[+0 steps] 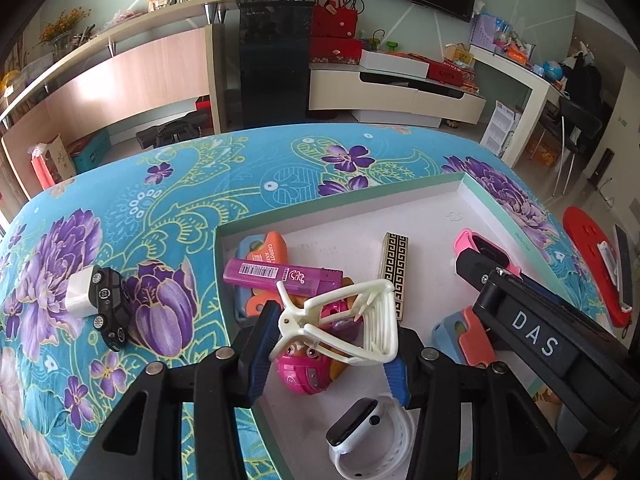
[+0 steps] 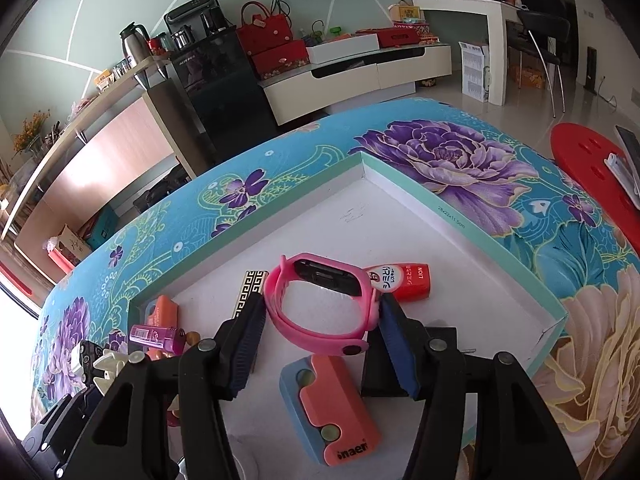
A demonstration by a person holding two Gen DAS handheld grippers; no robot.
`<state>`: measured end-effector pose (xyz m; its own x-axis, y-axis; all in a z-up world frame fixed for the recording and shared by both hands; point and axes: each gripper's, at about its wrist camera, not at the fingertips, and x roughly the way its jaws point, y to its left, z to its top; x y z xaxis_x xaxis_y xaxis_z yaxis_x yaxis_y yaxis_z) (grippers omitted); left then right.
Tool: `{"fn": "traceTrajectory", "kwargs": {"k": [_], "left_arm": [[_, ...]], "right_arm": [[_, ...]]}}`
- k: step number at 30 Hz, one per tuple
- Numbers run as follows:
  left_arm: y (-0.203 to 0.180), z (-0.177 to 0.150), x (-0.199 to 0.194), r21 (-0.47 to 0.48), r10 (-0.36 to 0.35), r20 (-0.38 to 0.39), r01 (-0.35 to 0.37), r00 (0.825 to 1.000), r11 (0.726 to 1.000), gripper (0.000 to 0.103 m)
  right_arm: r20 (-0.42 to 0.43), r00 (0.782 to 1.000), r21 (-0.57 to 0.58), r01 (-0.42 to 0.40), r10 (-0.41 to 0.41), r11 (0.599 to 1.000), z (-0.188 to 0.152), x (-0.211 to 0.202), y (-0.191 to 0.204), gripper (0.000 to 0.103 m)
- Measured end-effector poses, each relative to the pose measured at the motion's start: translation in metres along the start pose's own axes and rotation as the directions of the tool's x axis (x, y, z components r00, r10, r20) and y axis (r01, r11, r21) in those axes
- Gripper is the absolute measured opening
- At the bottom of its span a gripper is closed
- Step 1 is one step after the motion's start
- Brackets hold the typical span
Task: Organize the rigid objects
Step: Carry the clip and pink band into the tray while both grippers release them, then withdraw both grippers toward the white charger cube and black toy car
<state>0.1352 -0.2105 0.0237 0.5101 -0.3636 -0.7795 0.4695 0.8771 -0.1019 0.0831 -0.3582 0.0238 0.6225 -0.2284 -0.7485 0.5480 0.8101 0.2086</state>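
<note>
A shallow box (image 1: 472,196) with a white floor and pale green walls lies on the flowered blue surface (image 1: 240,168), its far corner near the surface's far edge and its right wall close to the right edge. The far part of the box floor is bare; the near and left parts are crowded. The left gripper (image 1: 328,344) has its fingers (image 1: 260,356) closed on a white plastic clip (image 1: 344,320), held above a pink round toy (image 1: 308,372) near the box's left wall. Beyond it a purple lighter (image 1: 280,276) lies across an orange carrot knife (image 1: 268,252), with a black and gold patterned stick (image 1: 395,272) just to the right. A white smartwatch (image 1: 360,436) lies at the near end. Outside the box, near the surface's left edge, a black toy car (image 1: 108,304) rests on its side. The right gripper (image 2: 320,344) has its fingers (image 2: 244,344) spread apart on either side of a pink watch band (image 2: 320,304), though contact cannot be judged. A small red bottle (image 2: 404,282) lies touching the band's far side, and a blue and coral case (image 2: 332,412) lies nearer. Past the surface are a tiled floor, a low white TV cabinet (image 2: 360,76) and a red stool (image 2: 588,164).
</note>
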Motion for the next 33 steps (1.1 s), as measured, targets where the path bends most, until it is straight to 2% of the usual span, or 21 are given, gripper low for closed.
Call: {"fn": "traceTrajectory", "kwargs": {"k": [1, 4, 12, 15, 19, 27, 30, 33], "left_arm": [[0.001, 0.0, 0.0, -0.002, -0.003, -0.002, 0.003, 1.0, 1.0, 0.052], [0.003, 0.0, -0.002, -0.014, -0.003, 0.001, 0.003, 1.0, 1.0, 0.07], [0.012, 0.002, -0.009, -0.036, 0.008, 0.01, -0.008, 1.0, 0.999, 0.071], [0.02, 0.004, -0.015, -0.058, 0.015, 0.02, -0.014, 1.0, 0.998, 0.075], [0.033, 0.005, -0.02, -0.089, 0.05, 0.026, -0.047, 0.998, 0.995, 0.08], [0.064, 0.003, -0.016, -0.168, 0.134, -0.011, -0.134, 0.991, 0.977, 0.09], [0.075, 0.001, -0.014, -0.197, 0.163, -0.028, -0.165, 0.986, 0.967, 0.095], [0.085, -0.001, -0.013, -0.225, 0.181, -0.039, -0.185, 0.983, 0.957, 0.098]], "right_arm": [[-0.004, 1.0, -0.001, -0.002, 0.002, 1.0, 0.0, 0.0, 0.0, 0.06], [-0.014, 1.0, -0.005, -0.005, 0.005, 1.0, 0.0, 0.001, 0.002, 0.06], [0.0, 1.0, -0.029, 0.002, -0.002, 1.0, 0.003, -0.009, 0.008, 0.06], [-0.006, 1.0, -0.03, 0.021, -0.021, 0.999, 0.005, -0.014, 0.009, 0.061], [-0.033, 0.998, -0.046, 0.047, -0.048, 0.998, 0.005, -0.014, 0.011, 0.069], [-0.067, 0.992, -0.114, 0.095, -0.103, 0.989, 0.0, -0.009, 0.022, 0.07], [-0.075, 0.992, -0.127, 0.091, -0.101, 0.988, -0.002, -0.008, 0.028, 0.083], [-0.077, 0.992, -0.143, 0.087, -0.099, 0.986, -0.003, -0.007, 0.034, 0.083]]}}
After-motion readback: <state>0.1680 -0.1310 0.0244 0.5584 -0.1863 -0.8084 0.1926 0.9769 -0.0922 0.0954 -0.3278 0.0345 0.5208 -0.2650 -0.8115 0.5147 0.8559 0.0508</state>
